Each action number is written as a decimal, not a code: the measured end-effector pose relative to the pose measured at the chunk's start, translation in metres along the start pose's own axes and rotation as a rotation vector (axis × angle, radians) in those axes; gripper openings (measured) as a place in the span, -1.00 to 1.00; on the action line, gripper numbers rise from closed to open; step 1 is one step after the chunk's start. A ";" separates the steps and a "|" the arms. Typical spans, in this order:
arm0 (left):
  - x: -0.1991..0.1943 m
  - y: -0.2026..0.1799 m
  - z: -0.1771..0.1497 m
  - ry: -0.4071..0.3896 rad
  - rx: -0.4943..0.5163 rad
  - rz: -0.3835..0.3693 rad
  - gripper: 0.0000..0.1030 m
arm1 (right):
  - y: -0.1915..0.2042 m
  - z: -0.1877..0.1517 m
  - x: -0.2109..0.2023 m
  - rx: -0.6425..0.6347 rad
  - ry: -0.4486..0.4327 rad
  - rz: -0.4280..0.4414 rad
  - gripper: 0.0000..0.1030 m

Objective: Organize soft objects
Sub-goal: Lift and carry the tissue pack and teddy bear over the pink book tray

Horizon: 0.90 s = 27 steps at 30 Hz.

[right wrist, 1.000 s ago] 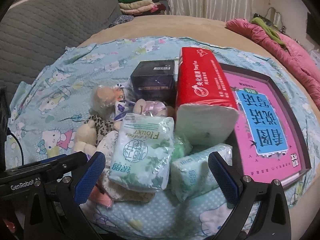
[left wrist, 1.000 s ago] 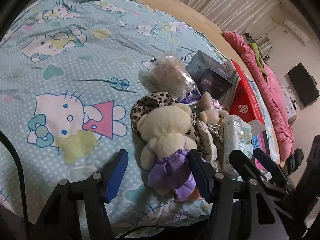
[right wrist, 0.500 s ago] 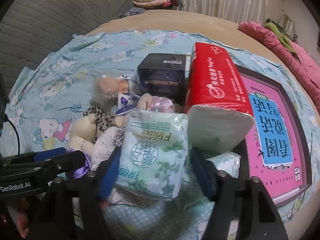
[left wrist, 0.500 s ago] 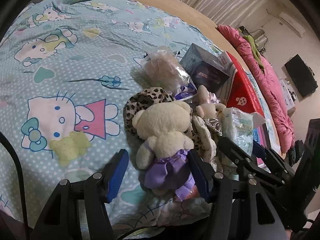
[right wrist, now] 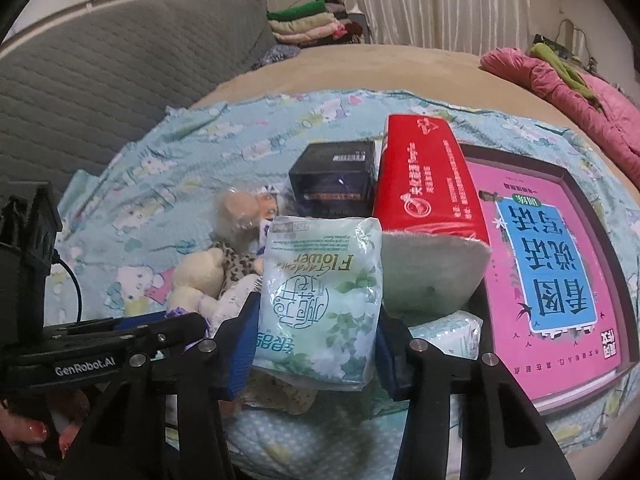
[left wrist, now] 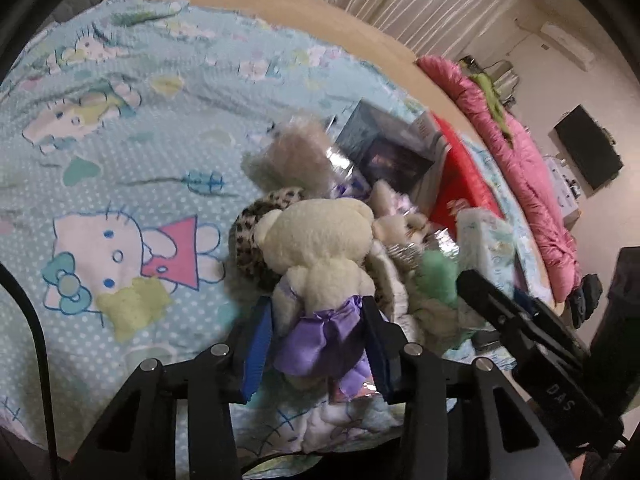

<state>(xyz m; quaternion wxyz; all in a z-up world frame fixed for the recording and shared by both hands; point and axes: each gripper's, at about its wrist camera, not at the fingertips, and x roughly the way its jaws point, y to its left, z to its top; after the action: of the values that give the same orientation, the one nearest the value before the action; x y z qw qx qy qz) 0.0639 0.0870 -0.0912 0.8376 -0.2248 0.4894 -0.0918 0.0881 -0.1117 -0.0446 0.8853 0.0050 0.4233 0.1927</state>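
Close by, the left gripper is closing its blue fingers on the teddy, pressing its purple skirt from both sides. Right beside it, the right gripper is closing on the tissue pack, and its pads squeeze the soft bag. So both soft things look like they are being picked up now. I think the next move is to lift each one gently, clear of the heap, and not drag the leopard toy or the small packs along. All of it lies on the blanket on the bed. A bit farther back sit the dark box, shut so I can't see inside, the red pack with tissues showing at its open end, and the pink tray.
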 end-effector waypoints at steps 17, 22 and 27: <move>-0.052 -0.035 0.001 -0.106 0.092 0.051 -0.16 | -0.011 0.000 -0.045 0.040 -0.096 0.029 0.00; -0.056 -0.064 0.002 -0.120 0.139 0.049 -0.16 | -0.021 0.001 -0.061 0.066 -0.137 0.023 0.00; -0.056 -0.094 0.004 -0.121 0.189 0.044 -0.16 | -0.035 0.002 -0.076 0.120 -0.171 0.014 0.00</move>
<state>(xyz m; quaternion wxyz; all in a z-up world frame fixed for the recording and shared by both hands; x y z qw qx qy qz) 0.0456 0.0265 -0.0020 0.8848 -0.1393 0.4321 -0.1053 0.0591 -0.1703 0.0074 0.9150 0.0774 0.3567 0.1720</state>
